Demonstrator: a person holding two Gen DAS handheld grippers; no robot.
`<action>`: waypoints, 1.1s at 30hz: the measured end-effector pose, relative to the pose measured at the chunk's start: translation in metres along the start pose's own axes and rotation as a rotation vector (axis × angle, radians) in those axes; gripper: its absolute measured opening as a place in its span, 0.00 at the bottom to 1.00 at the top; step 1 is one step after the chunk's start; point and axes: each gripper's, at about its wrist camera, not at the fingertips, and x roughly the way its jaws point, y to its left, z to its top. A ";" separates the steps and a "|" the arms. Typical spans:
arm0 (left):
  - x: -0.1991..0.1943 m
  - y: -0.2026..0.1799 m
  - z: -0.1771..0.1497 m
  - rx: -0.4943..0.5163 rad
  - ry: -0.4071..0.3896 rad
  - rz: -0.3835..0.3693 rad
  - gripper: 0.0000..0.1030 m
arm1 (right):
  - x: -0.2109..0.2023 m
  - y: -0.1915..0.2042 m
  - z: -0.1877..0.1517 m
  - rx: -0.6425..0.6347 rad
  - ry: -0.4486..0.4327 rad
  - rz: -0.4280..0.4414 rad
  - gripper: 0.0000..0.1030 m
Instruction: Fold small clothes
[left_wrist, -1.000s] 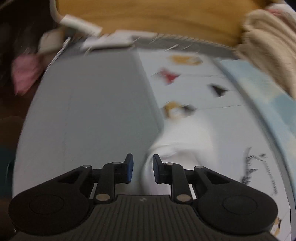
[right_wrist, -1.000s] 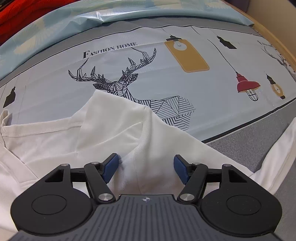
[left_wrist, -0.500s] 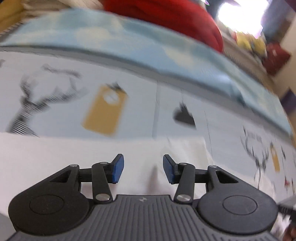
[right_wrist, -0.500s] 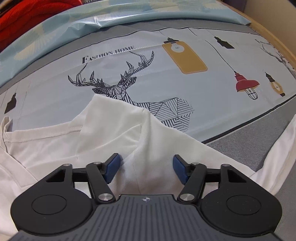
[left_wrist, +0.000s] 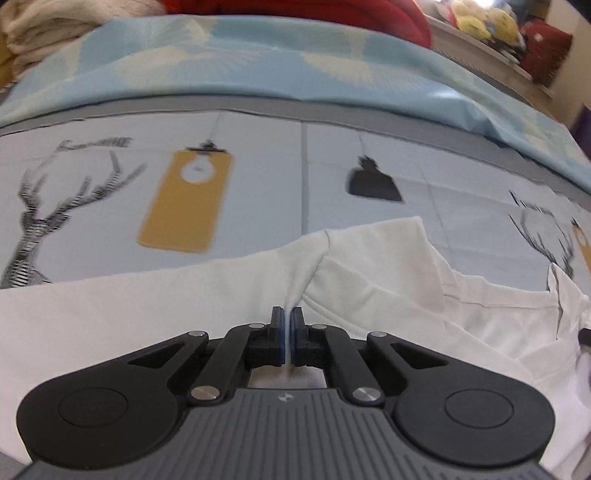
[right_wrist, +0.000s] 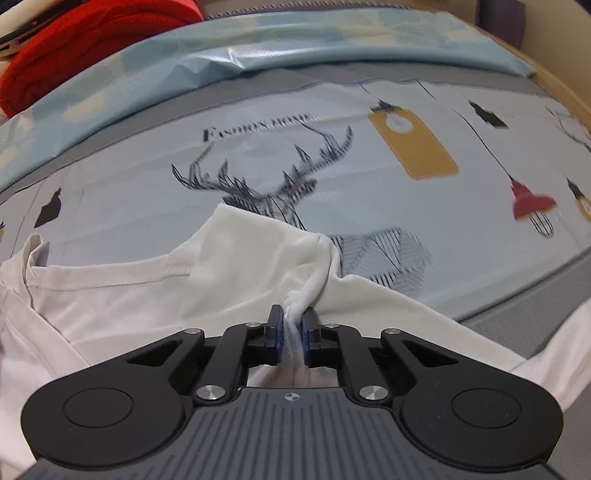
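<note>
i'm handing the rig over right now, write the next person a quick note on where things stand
Left claw: shut on a pinch of the white shirt.
Right claw: shut on a bunched ridge of the same shirt, beside its neckline.
The shirt lies spread on the printed bed sheet, rumpled, one sleeve trailing off to the right.
Done: both grips are set.
Left: no fold shows yet. Probably lift and carry the held parts over, then flatten.
</note>
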 end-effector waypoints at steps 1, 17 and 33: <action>-0.002 0.002 0.002 -0.007 -0.018 0.023 0.02 | 0.002 0.001 0.003 -0.001 -0.014 0.011 0.09; -0.043 0.031 0.030 -0.171 -0.217 0.101 0.15 | -0.005 0.052 0.041 -0.076 -0.358 0.113 0.13; -0.026 -0.029 0.010 0.042 0.111 0.010 0.27 | -0.020 -0.008 0.016 0.074 -0.081 0.027 0.22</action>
